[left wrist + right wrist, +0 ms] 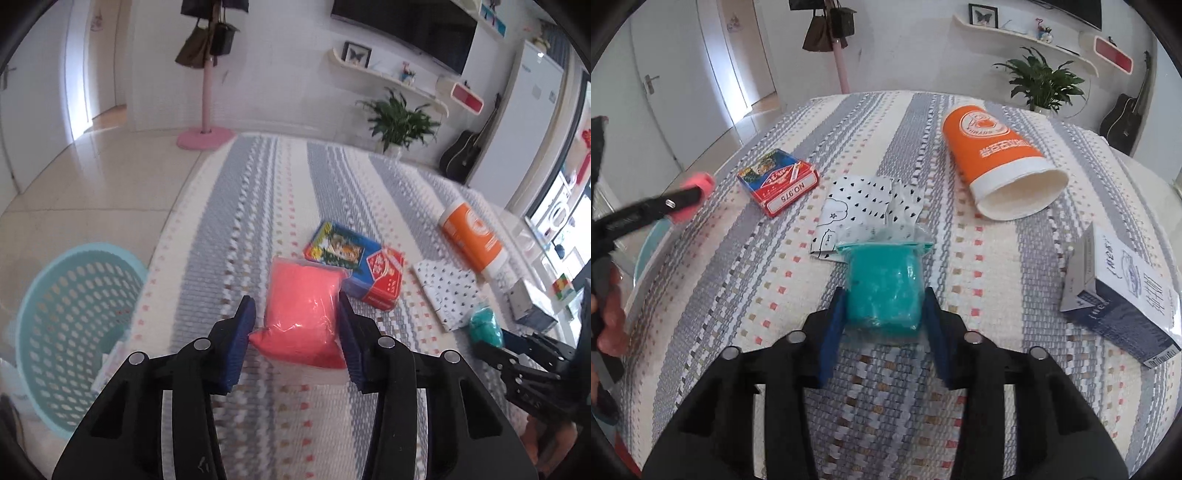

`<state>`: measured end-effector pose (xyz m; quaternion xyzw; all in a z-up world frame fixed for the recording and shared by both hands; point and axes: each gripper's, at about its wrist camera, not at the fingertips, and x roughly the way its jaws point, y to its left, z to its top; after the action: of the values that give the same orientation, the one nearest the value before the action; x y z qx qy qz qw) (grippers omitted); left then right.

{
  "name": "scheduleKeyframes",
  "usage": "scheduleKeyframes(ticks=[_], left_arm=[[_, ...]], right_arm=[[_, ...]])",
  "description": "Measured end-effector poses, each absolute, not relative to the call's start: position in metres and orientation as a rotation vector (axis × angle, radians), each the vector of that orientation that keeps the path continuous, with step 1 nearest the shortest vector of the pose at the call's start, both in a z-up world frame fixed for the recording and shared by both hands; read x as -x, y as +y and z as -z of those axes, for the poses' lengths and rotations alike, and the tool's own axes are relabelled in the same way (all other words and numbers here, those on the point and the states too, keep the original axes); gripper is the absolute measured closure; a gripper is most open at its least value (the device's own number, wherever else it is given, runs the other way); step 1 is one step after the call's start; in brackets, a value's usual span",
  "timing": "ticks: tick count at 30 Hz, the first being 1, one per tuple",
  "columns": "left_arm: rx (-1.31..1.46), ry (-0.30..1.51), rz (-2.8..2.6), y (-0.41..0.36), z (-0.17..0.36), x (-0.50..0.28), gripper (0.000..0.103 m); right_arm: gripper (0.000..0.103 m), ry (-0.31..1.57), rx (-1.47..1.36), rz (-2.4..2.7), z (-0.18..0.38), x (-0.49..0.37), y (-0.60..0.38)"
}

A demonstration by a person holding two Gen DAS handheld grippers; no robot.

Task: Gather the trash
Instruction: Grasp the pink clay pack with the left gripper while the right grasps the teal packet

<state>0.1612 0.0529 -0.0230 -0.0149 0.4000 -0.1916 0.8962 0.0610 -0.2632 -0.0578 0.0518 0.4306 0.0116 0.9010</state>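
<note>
Two soft plastic pouches held: left gripper [297,332] pinches pink pouch [301,314], right gripper [884,325] teal pouch [882,295]

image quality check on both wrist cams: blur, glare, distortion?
Left wrist: strong fisheye bending, glare streak on the glossy tile floor, perforated teal plastic basket soft. Right wrist: sharp centre, but the left gripper and its pink plastic packet are motion-blurred.

The card box [777,181] lies left of the wrapper [868,210], the cup [1001,162] right.
</note>
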Motion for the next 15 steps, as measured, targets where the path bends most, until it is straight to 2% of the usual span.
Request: scheduleKeyframes(ticks=[6, 15], left_arm=[[0.077, 0.759, 0.381, 0.087, -0.005, -0.151, 0.061], [0.172, 0.658, 0.206, 0.177, -0.055, -0.142, 0.061]], right_arm=[[0.069, 0.799, -0.056, -0.021, 0.032, -0.044, -0.243], [0.069, 0.613, 0.037, -0.193, -0.067, -0.067, -0.136]])
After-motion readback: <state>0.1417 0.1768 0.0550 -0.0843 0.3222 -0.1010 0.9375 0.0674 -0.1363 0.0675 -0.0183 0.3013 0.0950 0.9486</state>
